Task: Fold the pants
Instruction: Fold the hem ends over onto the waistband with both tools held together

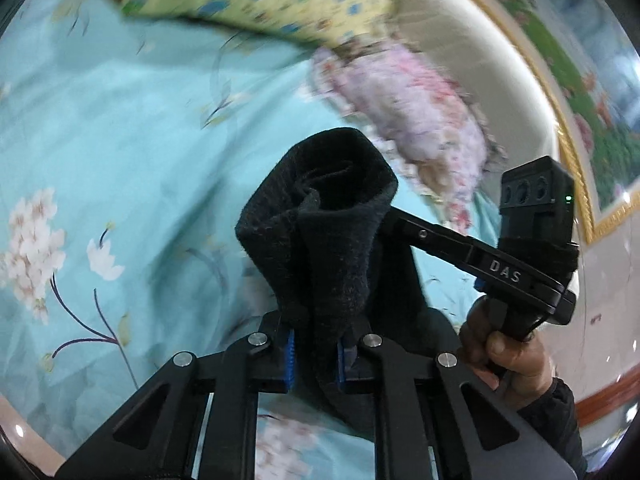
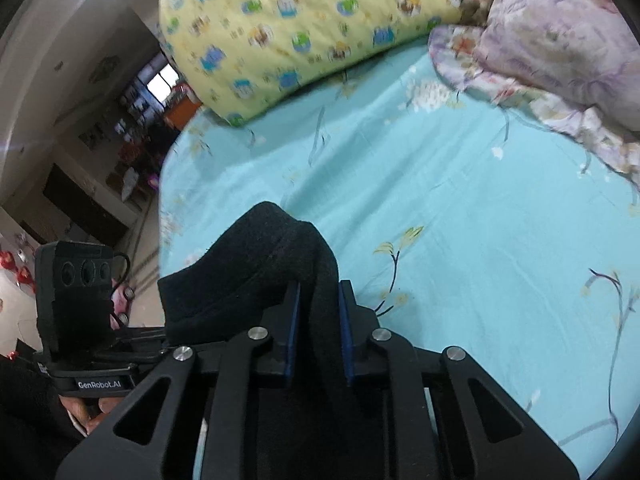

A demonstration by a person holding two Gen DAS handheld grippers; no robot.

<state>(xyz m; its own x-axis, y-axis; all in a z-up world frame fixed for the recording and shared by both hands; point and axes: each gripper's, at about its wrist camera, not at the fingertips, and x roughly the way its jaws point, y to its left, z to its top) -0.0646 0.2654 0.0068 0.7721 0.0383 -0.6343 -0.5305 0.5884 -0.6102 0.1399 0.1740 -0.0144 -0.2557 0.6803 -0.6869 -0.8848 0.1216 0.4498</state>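
Observation:
Black fleece pants [image 1: 320, 220] are bunched and lifted off the bed, standing up in a fold between the blue pads of my left gripper [image 1: 316, 356], which is shut on the cloth. In the left wrist view the right gripper's black body and the hand [image 1: 508, 344] on its handle reach into the same cloth from the right. In the right wrist view my right gripper [image 2: 318, 332] is shut on another black fold of the pants [image 2: 256, 264]. The other gripper's camera block [image 2: 76, 280] shows at the left there.
A turquoise flowered bedsheet [image 2: 460, 200] covers the bed under both grippers. A yellow patterned quilt [image 2: 304, 28] and a pink-purple floral quilt [image 2: 560, 52] lie at the far side. A gold-framed picture [image 1: 580, 92] hangs on the wall. The bed's left edge drops to the floor.

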